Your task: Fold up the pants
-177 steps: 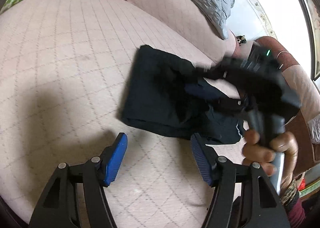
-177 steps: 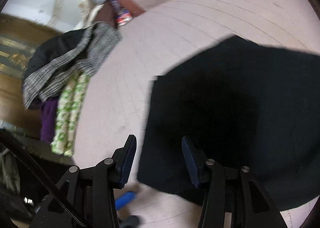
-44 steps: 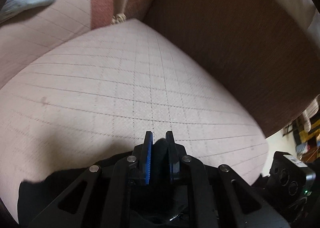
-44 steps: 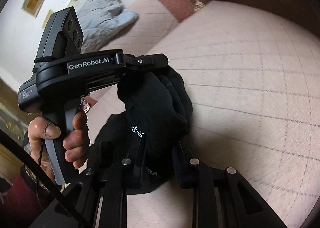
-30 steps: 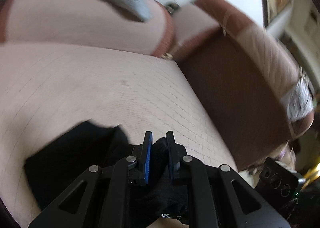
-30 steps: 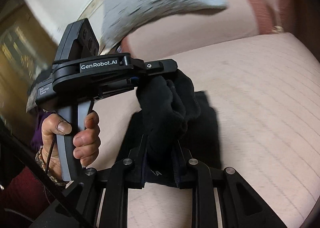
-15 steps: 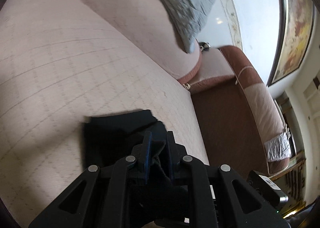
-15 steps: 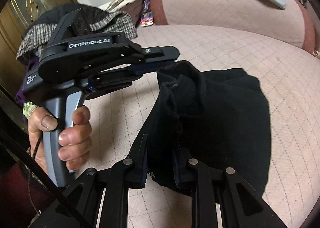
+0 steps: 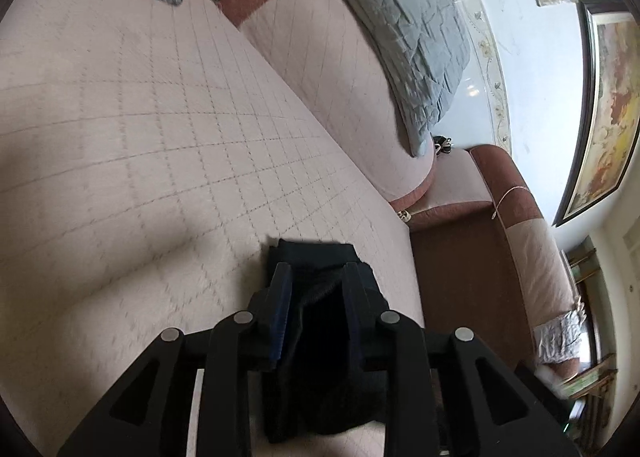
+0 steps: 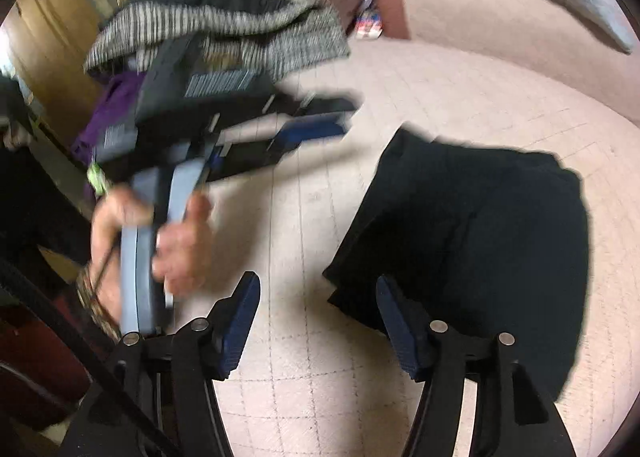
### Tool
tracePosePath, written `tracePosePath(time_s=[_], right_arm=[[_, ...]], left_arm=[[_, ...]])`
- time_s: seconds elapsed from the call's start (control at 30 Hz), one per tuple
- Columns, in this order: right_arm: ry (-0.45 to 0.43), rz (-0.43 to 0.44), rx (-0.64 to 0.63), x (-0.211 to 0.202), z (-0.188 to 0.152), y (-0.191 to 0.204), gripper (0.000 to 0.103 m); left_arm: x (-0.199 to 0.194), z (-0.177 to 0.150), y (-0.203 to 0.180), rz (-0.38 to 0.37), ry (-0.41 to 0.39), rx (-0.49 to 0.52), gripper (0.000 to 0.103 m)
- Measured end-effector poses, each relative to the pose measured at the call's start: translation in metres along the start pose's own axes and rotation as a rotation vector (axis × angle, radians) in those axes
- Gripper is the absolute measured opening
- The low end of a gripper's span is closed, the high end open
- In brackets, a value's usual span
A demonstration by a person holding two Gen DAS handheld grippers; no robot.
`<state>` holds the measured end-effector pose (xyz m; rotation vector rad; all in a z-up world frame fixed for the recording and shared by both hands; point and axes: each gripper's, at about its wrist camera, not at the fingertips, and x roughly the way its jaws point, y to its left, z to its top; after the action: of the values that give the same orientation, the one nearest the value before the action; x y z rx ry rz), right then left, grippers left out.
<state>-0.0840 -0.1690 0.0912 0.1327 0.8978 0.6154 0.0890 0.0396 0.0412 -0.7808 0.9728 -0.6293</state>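
Btwn left tongs [image 9: 318, 277]: black pants [image 9: 320, 337]; right tongs [image 10: 318, 297] beside them.

Black pants [image 9: 320, 321] are seen between the parted fingers of the left gripper [image 9: 318, 277] at six o'clock.

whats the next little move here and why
Probably lift the right gripper back and clear. The pants lie as a compact folded stack on the sofa cushion, and both it and the left gripper are open, holding nothing.
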Motion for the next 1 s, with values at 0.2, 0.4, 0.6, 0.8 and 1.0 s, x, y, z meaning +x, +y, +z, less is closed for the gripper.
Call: tracePosePath(time_s=[0.2, 0.4, 0.6, 0.8, 1.0], right_arm=[[-0.087, -0.084, 0.201, -0.027, 0.039, -0.045, 0.041], [0.106, -0.045, 0.254, 0.044, 0.074, -0.047, 0.037], [0.170, -0.097, 0.285, 0.100, 0.095, -0.062, 0.052], [0.053, -0.116, 0.406, 0.075, 0.105, -0.062, 0.061], [-0.073, -0.168, 0.458, 0.004, 0.064, -0.063, 0.061]], left_arm=[[-0.020, -0.049, -0.034, 0.026, -0.074, 0.076, 0.024], [0.022, -0.085, -0.043, 0.079, 0.054, 0.195, 0.024], [0.032, -0.088, -0.021, 0.081, 0.059, 0.185, 0.024], [0.025, -0.088, -0.019, 0.052, 0.068, 0.203, 0.025], [0.005, -0.087, -0.026, 0.012, 0.024, 0.232, 0.040]])
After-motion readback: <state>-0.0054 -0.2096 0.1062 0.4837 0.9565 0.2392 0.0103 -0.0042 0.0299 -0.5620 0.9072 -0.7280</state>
